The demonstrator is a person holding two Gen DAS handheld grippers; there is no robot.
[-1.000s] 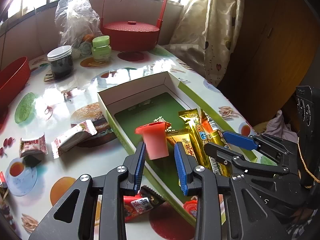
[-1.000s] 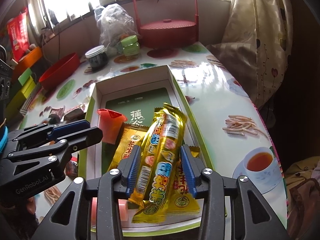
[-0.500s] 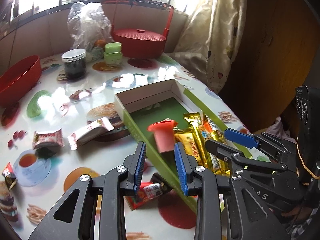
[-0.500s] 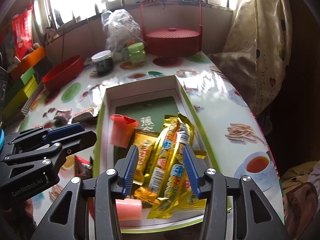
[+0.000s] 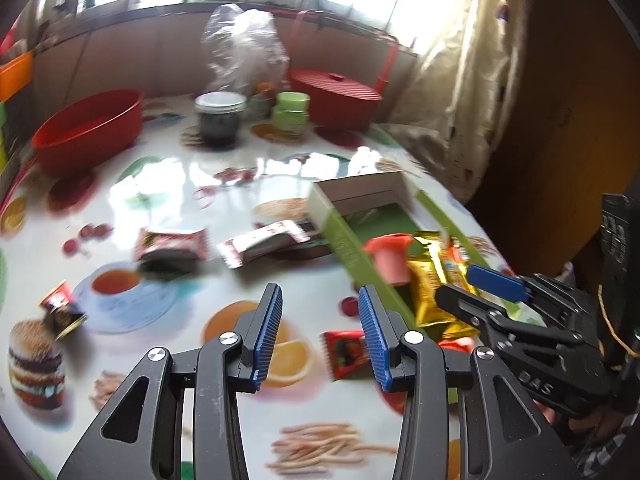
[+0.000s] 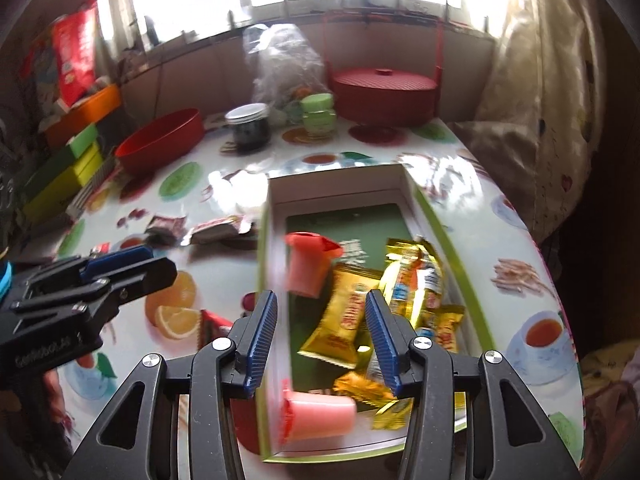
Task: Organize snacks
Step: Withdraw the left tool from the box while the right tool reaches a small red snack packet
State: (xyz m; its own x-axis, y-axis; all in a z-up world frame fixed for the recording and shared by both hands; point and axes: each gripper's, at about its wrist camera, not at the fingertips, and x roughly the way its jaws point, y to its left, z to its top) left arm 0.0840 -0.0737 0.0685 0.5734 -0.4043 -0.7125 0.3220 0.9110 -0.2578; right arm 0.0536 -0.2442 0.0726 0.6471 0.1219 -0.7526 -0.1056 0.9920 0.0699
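Observation:
A green box [image 6: 434,216] with white inner walls holds two pink jelly cups [image 6: 306,268] and several gold snack packets [image 6: 346,316]; it also shows in the left wrist view [image 5: 340,232]. My right gripper [image 6: 320,338] is open and empty above the box's near end. My left gripper [image 5: 320,330] is open and empty over the table, left of the box. A red packet [image 5: 344,350] lies just beyond its right finger. A white and brown bar [image 5: 260,242], a dark red packet [image 5: 172,246] and a small packet [image 5: 62,310] lie loose on the table.
A red bowl [image 5: 88,128], a dark jar [image 5: 220,120], a green jar [image 5: 292,112], a plastic bag [image 5: 244,48] and a red lidded basket [image 5: 336,96] stand at the back. A curtain [image 5: 460,80] hangs at the right. Green boxes [image 6: 68,168] are stacked at the left.
My left gripper has swung left, away from the box and the jelly cup, over the loose packets. My right gripper has let go of the gold packet and pulled back; it lies in the box.

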